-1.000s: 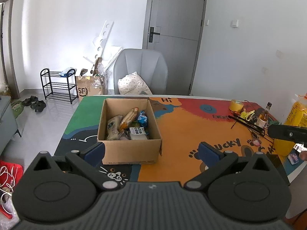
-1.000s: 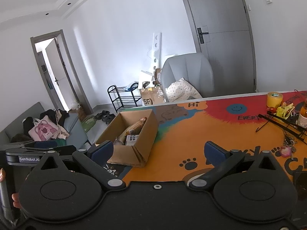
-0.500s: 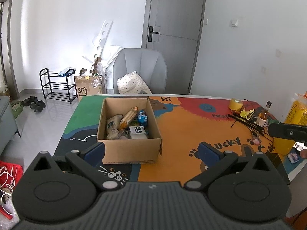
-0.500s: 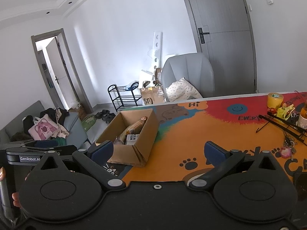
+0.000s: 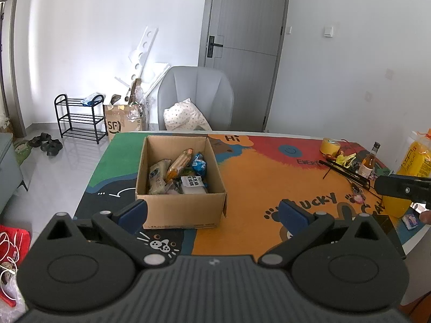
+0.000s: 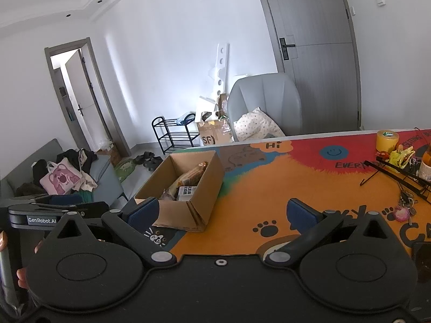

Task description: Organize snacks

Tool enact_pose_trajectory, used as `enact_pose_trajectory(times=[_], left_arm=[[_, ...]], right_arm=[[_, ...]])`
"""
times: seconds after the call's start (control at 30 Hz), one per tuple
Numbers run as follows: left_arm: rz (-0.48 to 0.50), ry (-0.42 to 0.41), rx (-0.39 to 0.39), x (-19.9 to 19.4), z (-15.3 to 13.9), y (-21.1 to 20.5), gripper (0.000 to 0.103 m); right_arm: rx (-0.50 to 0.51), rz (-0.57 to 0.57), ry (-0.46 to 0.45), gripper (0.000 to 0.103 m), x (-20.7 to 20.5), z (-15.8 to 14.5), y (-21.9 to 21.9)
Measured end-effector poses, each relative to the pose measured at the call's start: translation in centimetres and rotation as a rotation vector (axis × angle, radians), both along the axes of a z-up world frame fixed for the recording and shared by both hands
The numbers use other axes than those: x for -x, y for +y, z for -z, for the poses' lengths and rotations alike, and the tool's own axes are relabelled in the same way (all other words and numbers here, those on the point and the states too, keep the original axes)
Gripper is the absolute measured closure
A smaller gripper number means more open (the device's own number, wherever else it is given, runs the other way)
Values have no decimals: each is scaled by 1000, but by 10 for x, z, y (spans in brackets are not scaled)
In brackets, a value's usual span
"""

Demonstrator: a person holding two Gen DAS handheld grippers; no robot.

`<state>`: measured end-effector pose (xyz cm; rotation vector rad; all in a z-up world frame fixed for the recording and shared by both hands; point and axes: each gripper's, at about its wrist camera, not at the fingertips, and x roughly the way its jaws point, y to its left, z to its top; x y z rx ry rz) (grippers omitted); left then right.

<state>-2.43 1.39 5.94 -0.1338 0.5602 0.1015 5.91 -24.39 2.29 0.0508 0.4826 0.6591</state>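
Observation:
An open cardboard box (image 5: pixel 180 210) stands on the left part of the colourful table mat (image 5: pixel 269 183). It holds several snack packs (image 5: pixel 179 162), among them an orange one and a blue one. The box also shows in the right wrist view (image 6: pixel 199 188). My left gripper (image 5: pixel 212 212) is open and empty, held back from the table's near edge in front of the box. My right gripper (image 6: pixel 223 212) is open and empty, to the right of the box above the mat.
At the table's right end are a yellow tape roll (image 5: pixel 330 146), a small brown bottle (image 5: pixel 369 161), a black wire rack (image 5: pixel 347 173), keys and a yellow bag (image 5: pixel 414 172). A grey chair (image 5: pixel 195 97) stands behind the table. A sofa (image 6: pixel 67 177) is left.
Both views have shifted very slightly. The box, the snacks and both grippers' jaws stay as they were.

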Motion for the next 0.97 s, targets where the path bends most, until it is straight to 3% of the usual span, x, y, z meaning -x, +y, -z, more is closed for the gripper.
enact_pose_trajectory(times=[0.97], left_arm=[[6,-10,17,2,4,5,0]], right_arm=[[8,3,5,0,0,-1,1]])
